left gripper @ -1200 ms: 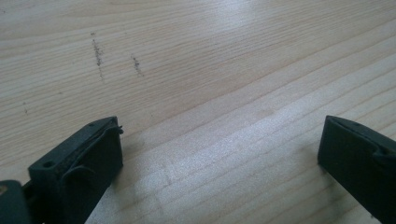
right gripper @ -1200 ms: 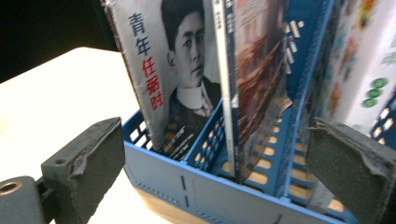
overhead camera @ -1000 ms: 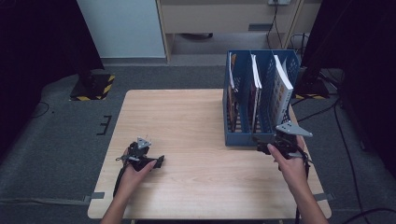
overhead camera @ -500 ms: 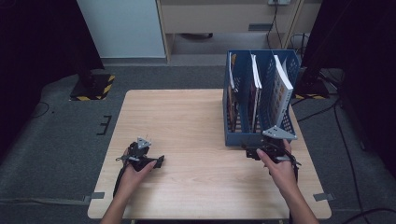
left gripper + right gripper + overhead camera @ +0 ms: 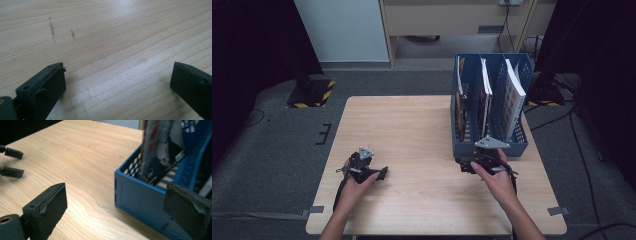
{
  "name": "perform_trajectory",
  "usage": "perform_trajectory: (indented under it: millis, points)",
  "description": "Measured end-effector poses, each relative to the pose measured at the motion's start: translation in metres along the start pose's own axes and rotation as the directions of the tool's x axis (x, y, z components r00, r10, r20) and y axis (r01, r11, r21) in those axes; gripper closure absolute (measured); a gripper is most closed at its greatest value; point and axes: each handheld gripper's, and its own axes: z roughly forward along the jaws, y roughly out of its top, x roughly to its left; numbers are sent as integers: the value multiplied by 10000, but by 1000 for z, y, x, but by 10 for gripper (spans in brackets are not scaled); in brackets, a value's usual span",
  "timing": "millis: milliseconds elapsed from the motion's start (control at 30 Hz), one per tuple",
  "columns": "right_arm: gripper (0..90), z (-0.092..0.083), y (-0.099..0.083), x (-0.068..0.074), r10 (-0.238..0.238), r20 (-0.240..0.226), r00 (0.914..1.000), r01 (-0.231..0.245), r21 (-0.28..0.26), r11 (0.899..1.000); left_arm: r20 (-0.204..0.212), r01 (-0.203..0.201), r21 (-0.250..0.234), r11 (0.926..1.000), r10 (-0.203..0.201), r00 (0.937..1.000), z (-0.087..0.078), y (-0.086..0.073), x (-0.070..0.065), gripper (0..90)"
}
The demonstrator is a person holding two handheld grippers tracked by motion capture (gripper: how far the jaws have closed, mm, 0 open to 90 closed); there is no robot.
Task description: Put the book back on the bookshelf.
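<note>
A blue rack point(image 5: 490, 145) with books point(image 5: 513, 94) is seen on the wooden table point(image 5: 412, 125). The right gripper point(image 5: 477, 165) is held just beside it. The left gripper point(image 5: 371, 172) is held well apart.

Both forearms low and forward — left gripper point(image 5: 371, 172) and right gripper point(image 5: 476, 166) wide agape.

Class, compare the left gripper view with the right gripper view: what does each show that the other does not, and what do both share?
The left gripper view alone shows dark scuff marks on the wood ahead of the open left gripper.

The right gripper view alone shows the blue file rack with a magazine standing in it, close ahead of the open right gripper.

Both share the light wooden table and a pair of black jaws standing apart with nothing held.
</note>
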Motion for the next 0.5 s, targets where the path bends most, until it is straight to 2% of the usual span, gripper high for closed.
perform_trajectory:
  millis: [133,167,500]
  points:
    - [63,9,-4,7,-122,-134,9998,126,300,9995,24,16,-28,10000,-16,10000,0,0,-1,0]
    - [64,11,-5,10,-31,-180,9998,39,411,9991,26,12,-26,10000,-12,10000,0,0,-1,0]
    - [66,29,-17,29,-504,-641,9967,581,1236,9906,28,15,-13,10000,-15,10000,0,0,-1,0]
